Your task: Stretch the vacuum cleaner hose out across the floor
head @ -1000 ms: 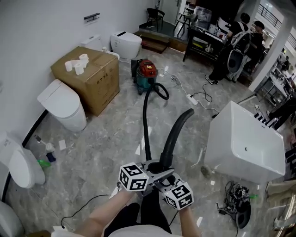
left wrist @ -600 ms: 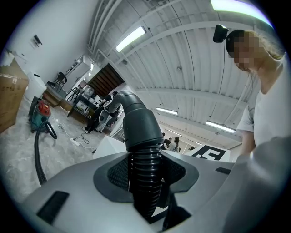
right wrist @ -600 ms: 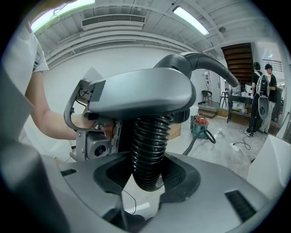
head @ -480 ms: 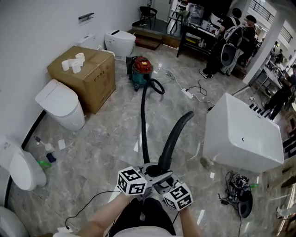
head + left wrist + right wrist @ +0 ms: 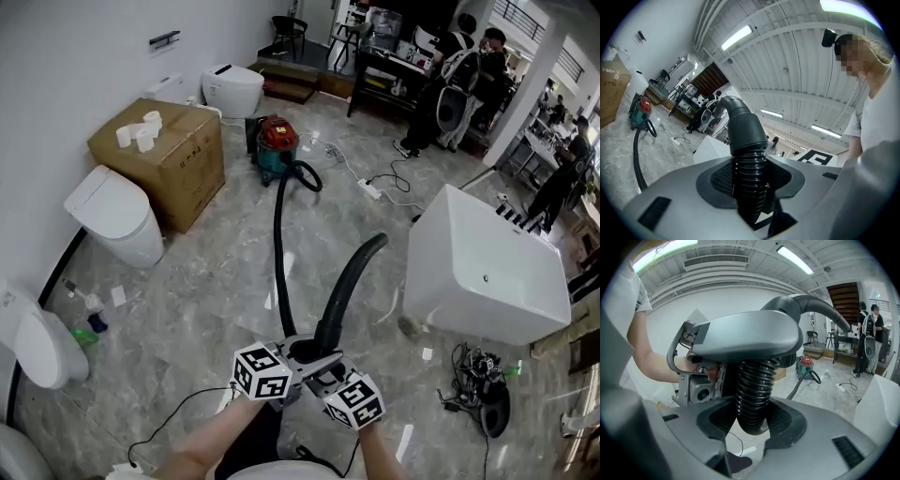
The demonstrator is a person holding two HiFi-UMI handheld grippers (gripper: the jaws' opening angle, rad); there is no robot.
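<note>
Hose (image 5: 277, 253) straighter from red vacuum cleaner (image 5: 277, 145)

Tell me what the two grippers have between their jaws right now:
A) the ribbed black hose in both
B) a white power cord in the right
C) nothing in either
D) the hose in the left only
A: in their own views the left gripper and the right gripper each have their jaws closed against the ribbed hose.
</note>
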